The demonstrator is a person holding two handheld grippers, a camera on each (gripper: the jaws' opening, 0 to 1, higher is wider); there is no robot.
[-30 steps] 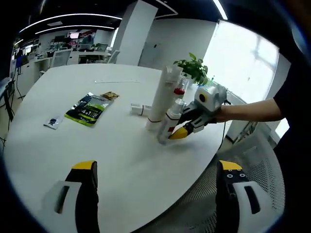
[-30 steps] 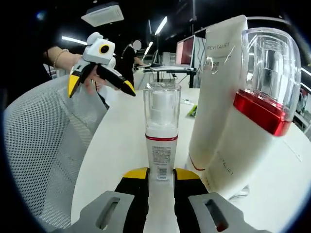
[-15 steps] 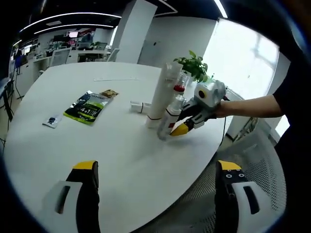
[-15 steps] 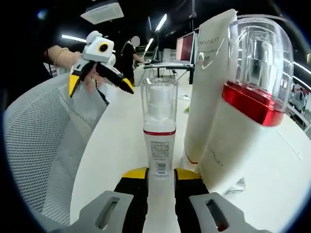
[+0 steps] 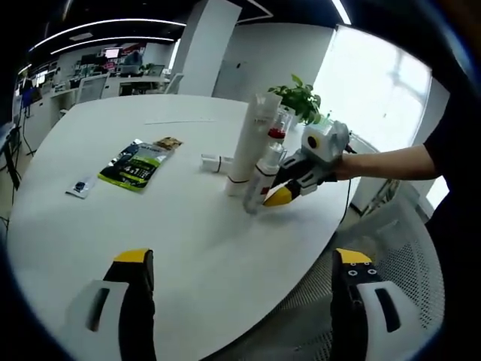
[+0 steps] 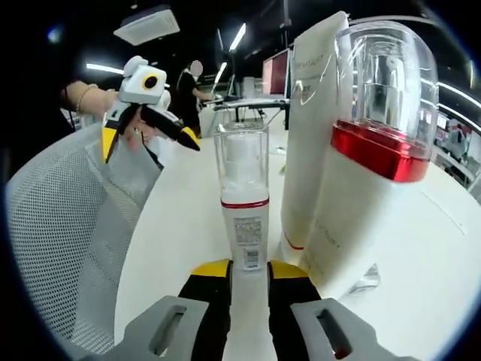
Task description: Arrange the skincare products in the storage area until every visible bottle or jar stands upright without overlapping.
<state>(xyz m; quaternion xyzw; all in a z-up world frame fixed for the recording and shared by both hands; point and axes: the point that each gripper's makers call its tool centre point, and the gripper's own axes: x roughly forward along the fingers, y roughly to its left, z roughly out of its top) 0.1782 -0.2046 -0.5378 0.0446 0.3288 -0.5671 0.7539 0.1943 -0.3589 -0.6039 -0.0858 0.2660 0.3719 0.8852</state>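
My right gripper (image 6: 248,271) is shut on the base of a small white pump bottle (image 6: 243,197) with a clear cap and a red band, upright on the white table (image 6: 443,263). Just to its right stand a tall white tube (image 6: 312,135) and a white bottle with a red collar (image 6: 364,188), close together. In the left gripper view the same cluster sits near the table's right edge: small bottle (image 5: 258,184), tube (image 5: 250,147), right gripper (image 5: 279,194). My left gripper (image 5: 240,259) is open, well short of them, and it is seen in a hand (image 6: 148,141).
A green packet (image 5: 139,165), a small sachet (image 5: 80,188) and a small white item (image 5: 213,162) lie on the table. A potted plant (image 5: 301,103) stands behind the bottles. A white mesh chair (image 6: 64,248) is beside the table edge.
The right gripper stays shut on the small bottle. The views have shifted slightly with the hands. The left gripper stays open.
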